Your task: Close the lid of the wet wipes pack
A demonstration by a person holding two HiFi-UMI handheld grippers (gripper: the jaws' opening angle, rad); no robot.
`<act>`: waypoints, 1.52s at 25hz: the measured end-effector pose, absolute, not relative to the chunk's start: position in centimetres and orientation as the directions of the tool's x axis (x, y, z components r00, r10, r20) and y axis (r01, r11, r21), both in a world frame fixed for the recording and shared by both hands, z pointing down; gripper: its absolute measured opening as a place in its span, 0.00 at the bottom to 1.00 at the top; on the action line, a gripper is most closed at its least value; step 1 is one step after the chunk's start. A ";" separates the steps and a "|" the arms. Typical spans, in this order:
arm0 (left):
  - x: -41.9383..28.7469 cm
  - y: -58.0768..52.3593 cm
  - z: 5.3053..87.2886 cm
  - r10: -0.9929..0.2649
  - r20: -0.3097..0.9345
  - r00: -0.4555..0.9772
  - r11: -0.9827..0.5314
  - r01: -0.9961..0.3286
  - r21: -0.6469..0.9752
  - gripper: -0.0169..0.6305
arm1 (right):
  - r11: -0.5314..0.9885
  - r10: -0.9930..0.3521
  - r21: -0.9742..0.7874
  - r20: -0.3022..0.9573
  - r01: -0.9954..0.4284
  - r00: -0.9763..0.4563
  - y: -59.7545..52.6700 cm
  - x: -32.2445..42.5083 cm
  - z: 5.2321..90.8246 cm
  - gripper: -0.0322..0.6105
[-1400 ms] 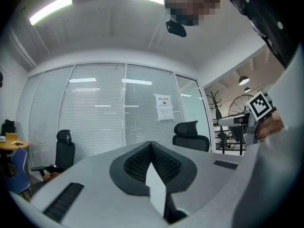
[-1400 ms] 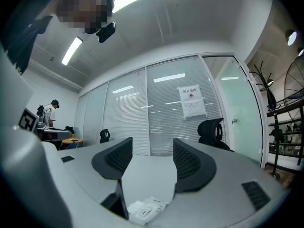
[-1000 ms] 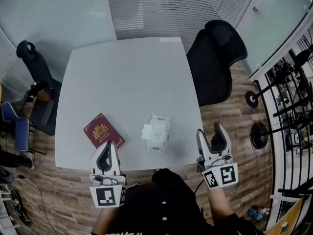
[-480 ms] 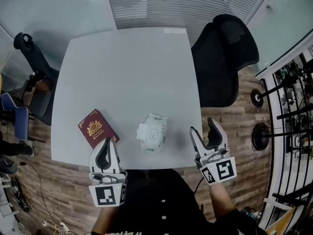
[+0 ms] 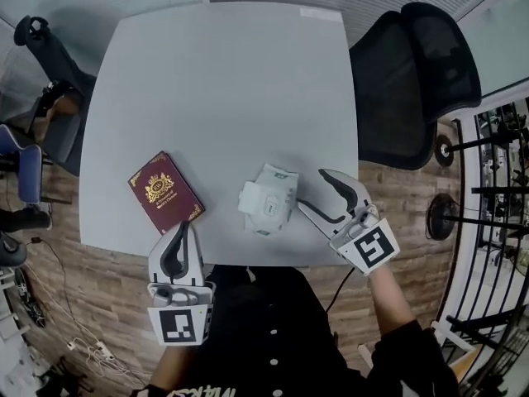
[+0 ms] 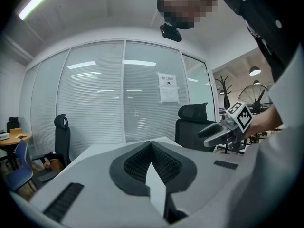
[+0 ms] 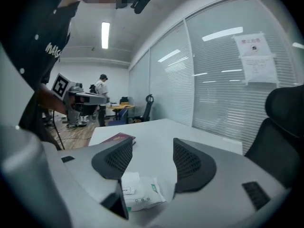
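Lying near the front edge of the table [image 5: 223, 81], the wet wipes pack [image 5: 269, 201] sits just beside the right gripper [image 5: 311, 190], whose jaws stand spread. The left gripper [image 5: 183, 231] has its jaws pressed together, empty.

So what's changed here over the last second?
The right gripper swung in from beside the table toward the wet wipes pack, jaws open, not touching it. Nothing was grasped or released. Unchanged: the left gripper, jaws together, at the near edge; the pack, lid open, and red booklet on the table.
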State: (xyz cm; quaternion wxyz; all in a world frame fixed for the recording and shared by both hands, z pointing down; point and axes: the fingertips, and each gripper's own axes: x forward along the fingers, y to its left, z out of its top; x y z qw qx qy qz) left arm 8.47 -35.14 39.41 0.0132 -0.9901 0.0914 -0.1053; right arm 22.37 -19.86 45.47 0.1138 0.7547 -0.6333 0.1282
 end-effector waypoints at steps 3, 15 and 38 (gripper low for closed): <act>7.9 -35.0 41.2 -0.174 0.261 0.950 -0.984 -0.179 -0.001 0.05 | -0.009 -0.920 -0.061 0.391 -0.998 -0.015 -22.5 21.8 48.2 0.47; 5.7 -34.4 47.6 -0.137 0.419 0.897 -0.981 -0.182 0.070 0.05 | 0.516 -0.496 -0.305 0.656 -0.801 -0.569 -28.2 18.3 59.2 0.47; 2.1 -35.7 53.8 -0.226 0.563 0.795 -0.937 -0.334 0.097 0.05 | 0.684 0.192 -0.595 0.705 -0.422 -0.683 -30.0 15.5 68.7 0.23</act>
